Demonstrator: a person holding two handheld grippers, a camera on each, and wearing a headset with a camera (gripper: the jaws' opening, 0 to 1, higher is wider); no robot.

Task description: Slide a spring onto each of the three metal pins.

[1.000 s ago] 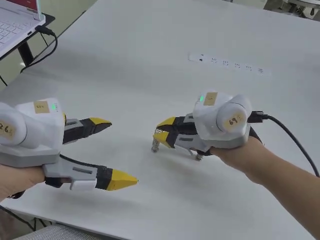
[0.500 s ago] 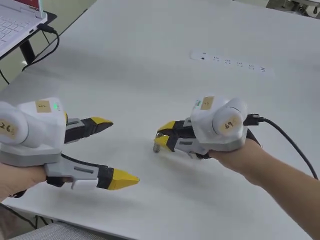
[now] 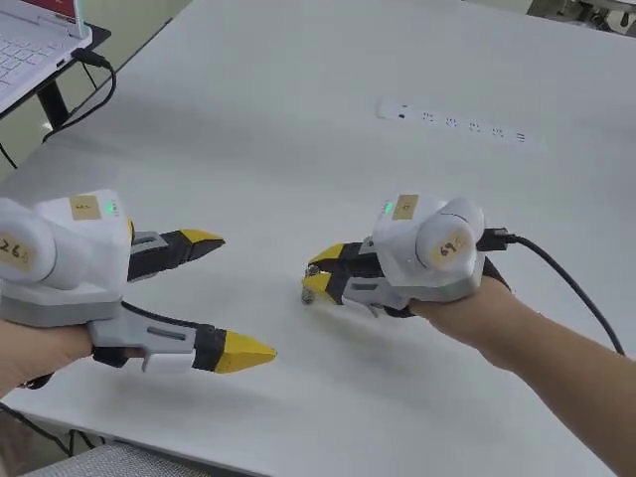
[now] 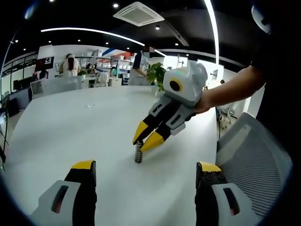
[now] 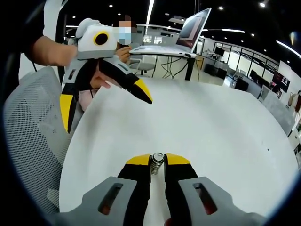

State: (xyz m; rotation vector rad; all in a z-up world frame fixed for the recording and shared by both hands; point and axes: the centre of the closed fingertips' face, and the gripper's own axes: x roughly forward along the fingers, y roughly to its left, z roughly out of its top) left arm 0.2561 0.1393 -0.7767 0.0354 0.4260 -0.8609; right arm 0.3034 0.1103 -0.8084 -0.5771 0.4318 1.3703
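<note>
Right gripper [image 5: 158,160], jaws pinched on the upright spring [image 4: 138,153]; left gripper [image 3: 227,295], at 9 o'clock, spread wide. If I tilt, the spring may pop free and roll.

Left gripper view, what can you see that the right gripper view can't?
Left gripper view's extras: the right gripper seen from outside, pinching the top of an upright spring, plus a green plant far behind. Right gripper view's extras: the open left gripper and a laptop beyond it. Shared: the spring, the white table and a mesh chair.
</note>
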